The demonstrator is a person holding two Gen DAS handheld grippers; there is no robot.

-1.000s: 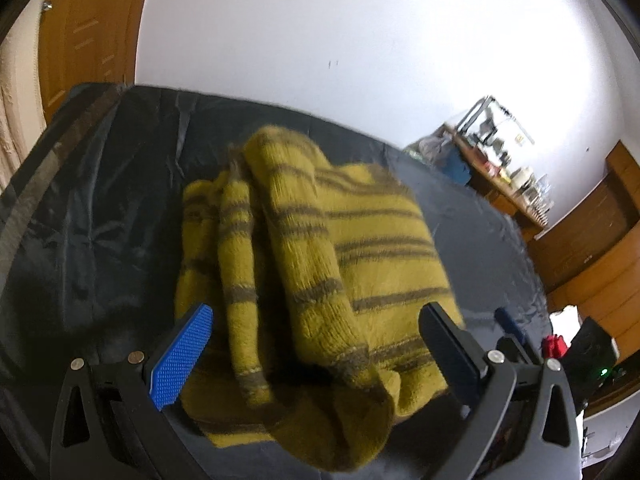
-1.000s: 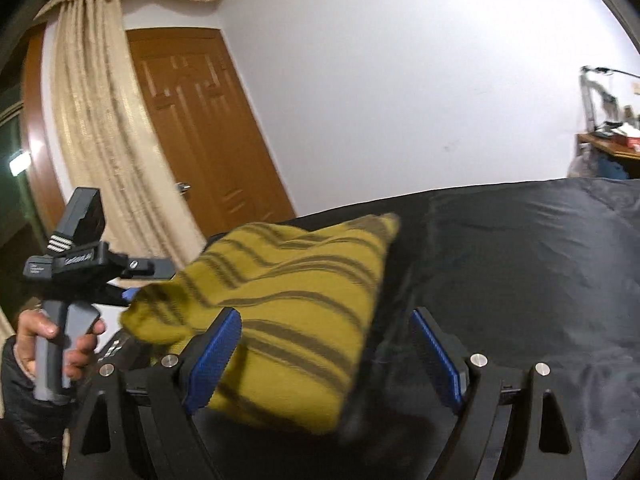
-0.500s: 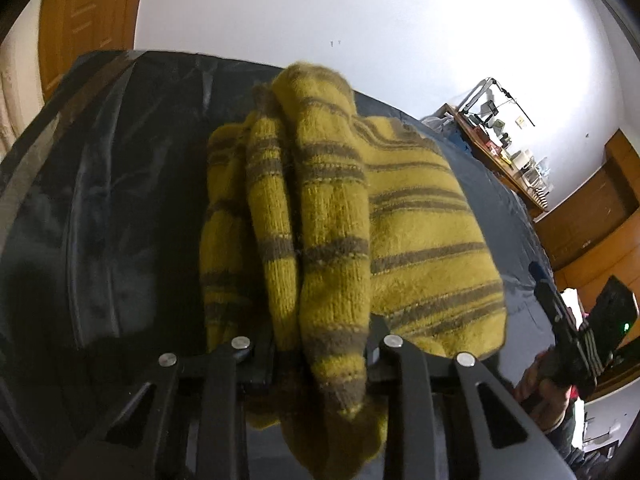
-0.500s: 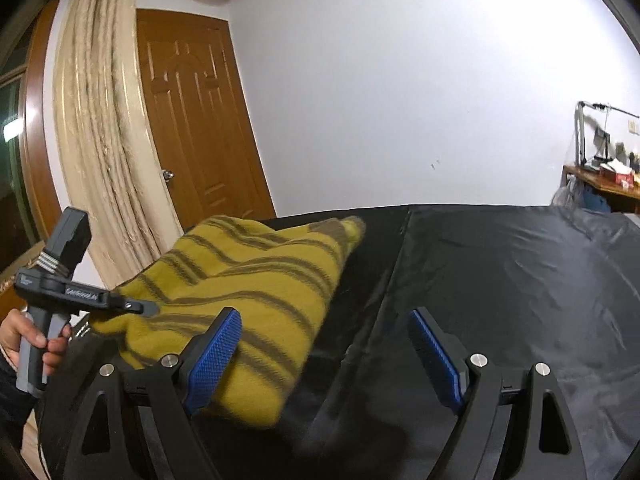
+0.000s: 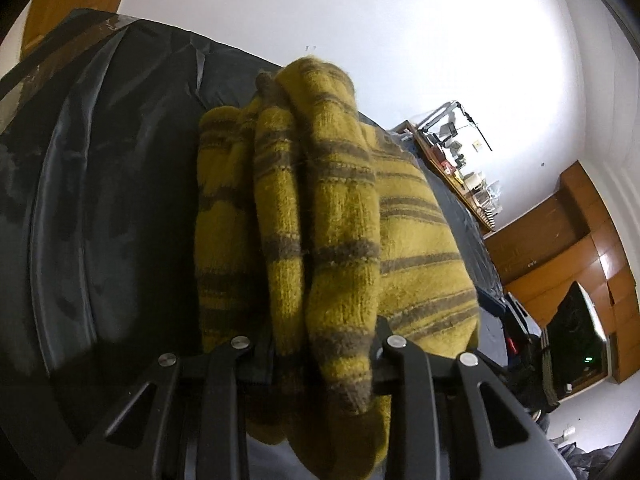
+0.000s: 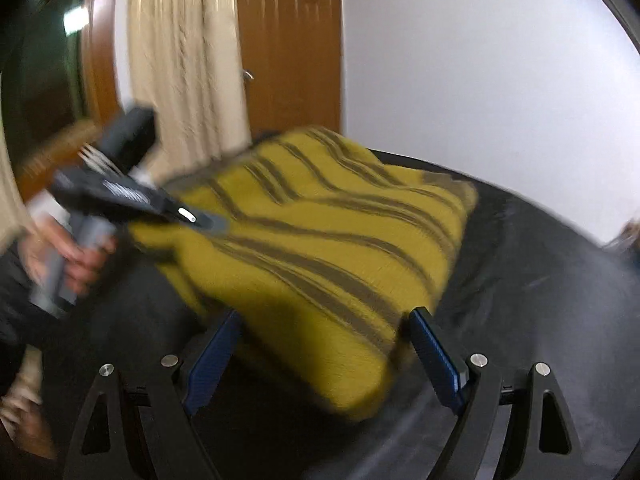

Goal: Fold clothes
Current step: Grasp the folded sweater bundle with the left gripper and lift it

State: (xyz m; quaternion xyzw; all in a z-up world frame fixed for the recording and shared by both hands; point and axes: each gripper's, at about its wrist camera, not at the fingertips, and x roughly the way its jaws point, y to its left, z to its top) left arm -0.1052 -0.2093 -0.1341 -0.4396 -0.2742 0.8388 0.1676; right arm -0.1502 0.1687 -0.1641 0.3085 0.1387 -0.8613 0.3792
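Left jaws: the left gripper (image 5: 324,356) has its jaws drawn in tight on a thick bunch of the sweater (image 5: 332,216), pinching several knitted layers at the near edge; a lump of wool spills below the grip.
Right jaws: the right gripper (image 6: 324,354) has its jaws spread wide, blue pads either side of the sweater's near corner; the view is blurred, so I cannot tell whether either pad touches the wool, and they pinch nothing.
Person's hand: a hand (image 6: 76,256) holds the left gripper's handle at the far side of the bundle in the right wrist view.
Where the sweater is: folded into a thick yellow, brown-striped bundle on the black-covered surface (image 5: 100,200), its left end raised in the grip.
How it will handle: judged soft, bulky and fairly light; the fuzzy knit should not slip, but loose layers may sag or slide apart if held at one point only.
Where to take hold: likely at a folded edge or corner, catching all layers together, with the opposite side supported.
Task state: the sweater already lies folded compactly.
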